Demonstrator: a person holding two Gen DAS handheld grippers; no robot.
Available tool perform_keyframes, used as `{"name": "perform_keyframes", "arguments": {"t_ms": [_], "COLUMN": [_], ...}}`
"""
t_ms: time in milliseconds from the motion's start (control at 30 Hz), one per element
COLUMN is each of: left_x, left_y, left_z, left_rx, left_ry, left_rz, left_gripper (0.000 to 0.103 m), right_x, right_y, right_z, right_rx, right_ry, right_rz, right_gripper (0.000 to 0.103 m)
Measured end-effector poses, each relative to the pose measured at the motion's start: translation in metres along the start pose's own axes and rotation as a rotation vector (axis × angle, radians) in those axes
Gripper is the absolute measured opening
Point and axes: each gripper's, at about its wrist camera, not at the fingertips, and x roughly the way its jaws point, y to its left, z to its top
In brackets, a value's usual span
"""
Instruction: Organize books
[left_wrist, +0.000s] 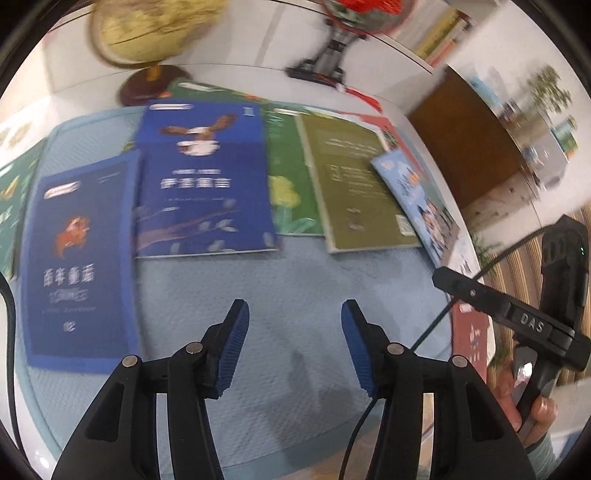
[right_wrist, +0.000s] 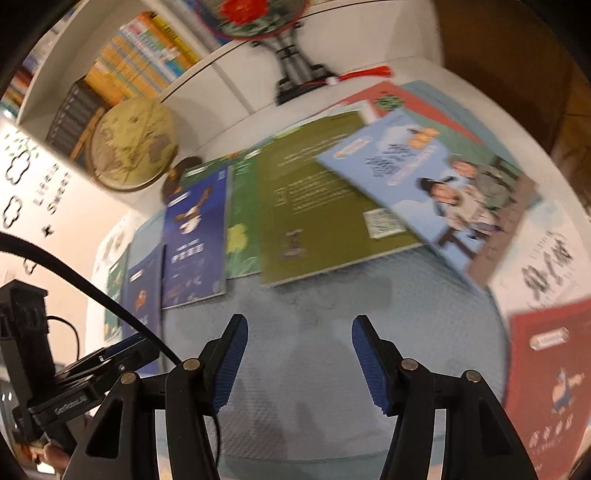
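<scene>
I hold both grippers above the pale blue mat (left_wrist: 295, 280), and I use that mat as my landmark. My left gripper (left_wrist: 294, 347) has its jaws spread wide with nothing between the blue pads, and my right gripper (right_wrist: 297, 363) is just as wide apart and equally bare. I judge they hang over the bare near part of the mat because no book has been picked yet.

The books lie flat along the far half of the mat in a loose, overlapping row, covers up, which suggests they were scattered for sorting. At the left edge of the mat is a dark blue book (left_wrist: 79, 266); a second blue book (left_wrist: 203, 177) overlaps its right side. Further right a green book (left_wrist: 288, 177) sits partly under an olive book (left_wrist: 358, 184), and a light blue book (right_wrist: 428, 181) lies tilted across the olive one's right corner. A red book (right_wrist: 550, 391) rests at the mat's right edge, nearest my right gripper.

Beyond the mat stand a globe (right_wrist: 133, 144) and a shelf of upright books (right_wrist: 140, 55), probably the destination. Every loose book lies ahead of my fingertips, none touching them.
</scene>
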Motion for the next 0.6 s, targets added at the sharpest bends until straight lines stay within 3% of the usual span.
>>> {"name": "perform_keyframes", "arguments": {"t_ms": [367,467,600], "left_x": [-0.040,-0.048,-0.051], "left_y": [0.119,0.161,0.200], "left_z": [-0.002,-0.006,-0.012], "left_rx": [-0.188,-0.253,-0.269], "left_ry": [-0.073,-0.089,-0.084], "left_rz": [0.145,0.166,0.205], "left_gripper": [0.050,0.050,0.050], "right_x": [0.061,0.081,0.113], "right_y": [0.120,0.152,0.181], "right_z": [-0.018,-0.028,-0.036], "right_rx": [-0.220,-0.297,-0.316], "right_ry": [0.091,0.093,0.125], "right_rz": [0.098,0.090,0.096], "right_gripper": [0.057,0.057,0.056]}}
